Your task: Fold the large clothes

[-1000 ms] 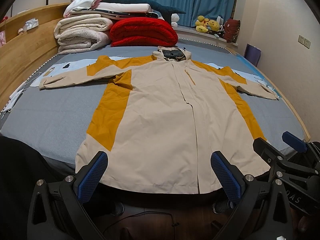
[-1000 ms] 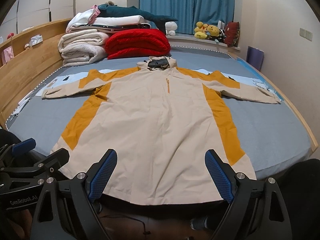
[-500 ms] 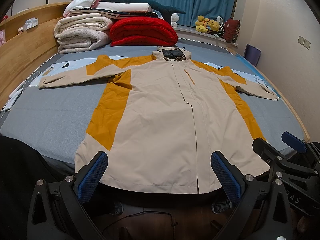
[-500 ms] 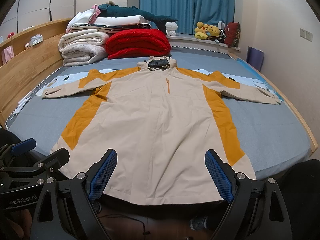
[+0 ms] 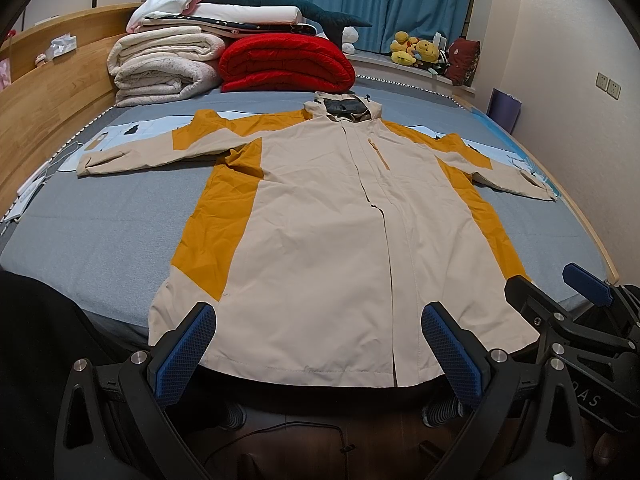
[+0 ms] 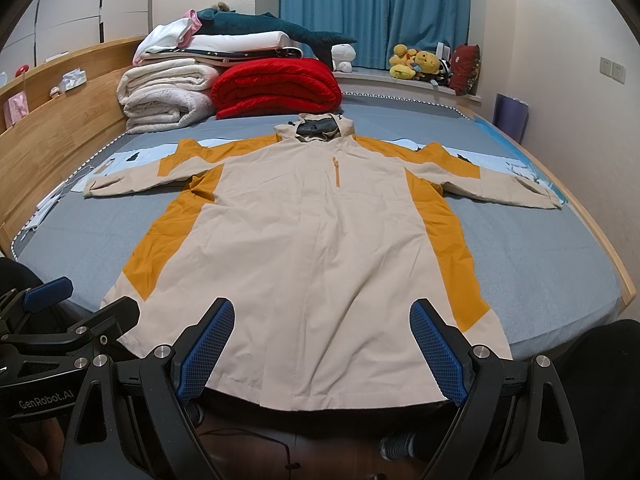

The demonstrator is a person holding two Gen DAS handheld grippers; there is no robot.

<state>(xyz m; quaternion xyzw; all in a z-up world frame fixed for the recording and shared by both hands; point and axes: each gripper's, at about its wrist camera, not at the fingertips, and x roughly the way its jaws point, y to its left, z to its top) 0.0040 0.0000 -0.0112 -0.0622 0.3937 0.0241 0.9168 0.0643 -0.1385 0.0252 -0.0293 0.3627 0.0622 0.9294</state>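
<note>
- The left gripper [image 5: 318, 344] is held with its fingers spread wide apart and nothing between them; its blue pads [image 5: 185, 354] hang off the near edge of the bed, just short of the hem.
- The right gripper [image 6: 322, 344] is likewise spread wide and empty, level with the left one and close beside it.
- Both tools are pointed forward along the mattress, roughly level, from the foot of the bed [image 5: 100, 248].
- The jacket [image 5: 328, 240] is laid front-up and flat on the grey sheet, hood toward the stacked bedding [image 5: 168, 68], both sleeves stretched sideways, hem slightly over the near edge.
- The fabric is judged to be thin, light and limp, possibly slick; a thin pinch may slip, and any lifted part would sag.
- A sleeve cuff [image 5: 90, 162] or a hem corner [image 6: 116, 296] is judged the best hold, since edges there can be pinched without bunching the body.
</note>
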